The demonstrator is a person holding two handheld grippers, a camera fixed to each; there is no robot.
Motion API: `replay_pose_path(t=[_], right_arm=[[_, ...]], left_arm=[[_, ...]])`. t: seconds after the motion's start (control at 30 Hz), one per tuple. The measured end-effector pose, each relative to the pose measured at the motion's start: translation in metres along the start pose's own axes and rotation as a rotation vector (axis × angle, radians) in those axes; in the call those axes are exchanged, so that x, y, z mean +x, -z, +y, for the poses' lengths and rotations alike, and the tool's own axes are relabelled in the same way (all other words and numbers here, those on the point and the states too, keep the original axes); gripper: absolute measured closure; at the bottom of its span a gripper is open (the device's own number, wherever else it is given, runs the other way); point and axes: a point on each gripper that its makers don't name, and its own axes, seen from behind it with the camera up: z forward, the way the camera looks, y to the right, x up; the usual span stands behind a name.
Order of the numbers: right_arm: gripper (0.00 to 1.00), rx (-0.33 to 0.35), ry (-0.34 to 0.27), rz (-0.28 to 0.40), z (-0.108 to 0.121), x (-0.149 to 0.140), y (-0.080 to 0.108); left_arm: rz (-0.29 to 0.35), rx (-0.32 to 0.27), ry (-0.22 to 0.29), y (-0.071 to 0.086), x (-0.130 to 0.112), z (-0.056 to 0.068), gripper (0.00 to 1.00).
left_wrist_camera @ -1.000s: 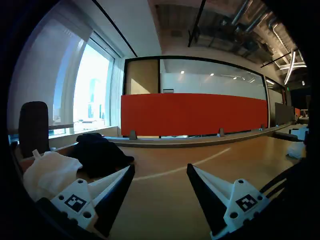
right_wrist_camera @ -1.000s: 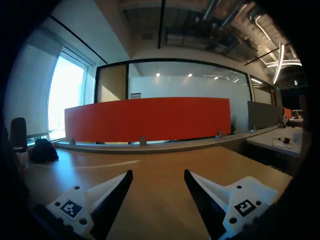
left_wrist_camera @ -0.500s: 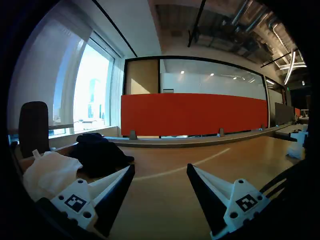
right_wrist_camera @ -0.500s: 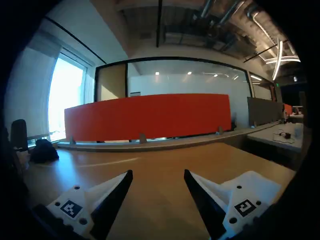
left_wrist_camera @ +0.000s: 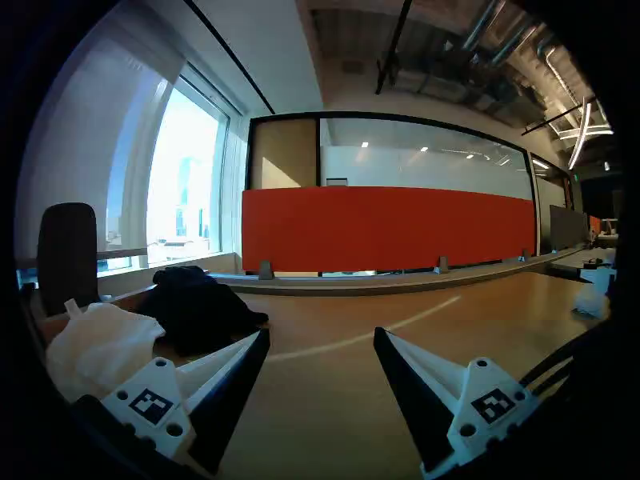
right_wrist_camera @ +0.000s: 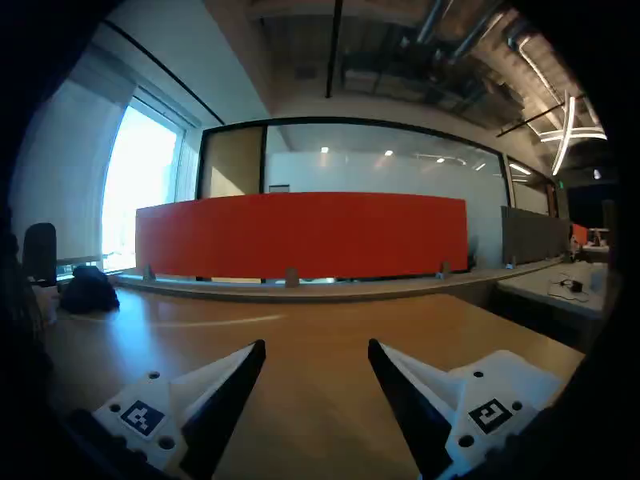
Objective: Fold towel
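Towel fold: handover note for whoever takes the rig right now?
Left gripper: open, empty, above the table.
Right gripper: open, empty, above the same table.
White cloth, likely the towel: crumpled, left of the left gripper, beside a black cloth, untouched.
Done: nothing folded.
Left: grasp it, spread it flat, fold.

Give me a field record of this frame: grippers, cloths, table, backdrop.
left gripper: open, empty, low over table
right gripper: open, empty
table: wooden desktop
white cloth: crumpled, on table, left side of left gripper view
black cloth: heaped beside the white one
divider: red panel along the table's far edge
status: nothing gripped, no fold begun
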Motion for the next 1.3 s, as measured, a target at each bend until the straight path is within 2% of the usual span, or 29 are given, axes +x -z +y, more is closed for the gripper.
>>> replay_pose_path(t=[0.17, 1.3], right_arm=[[0.01, 0.001, 0.014, 0.008, -0.0041, -0.0005, 0.0013], [0.01, -0.001, 0.009, 0.020, -0.0047, 0.0051, 0.0033]], left_arm=[[0.000, 0.000, 0.000, 0.0001, 0.0001, 0.0001, 0.04], [-0.001, 0.000, 0.000, 0.0000, 0.0011, 0.0005, 0.04]])
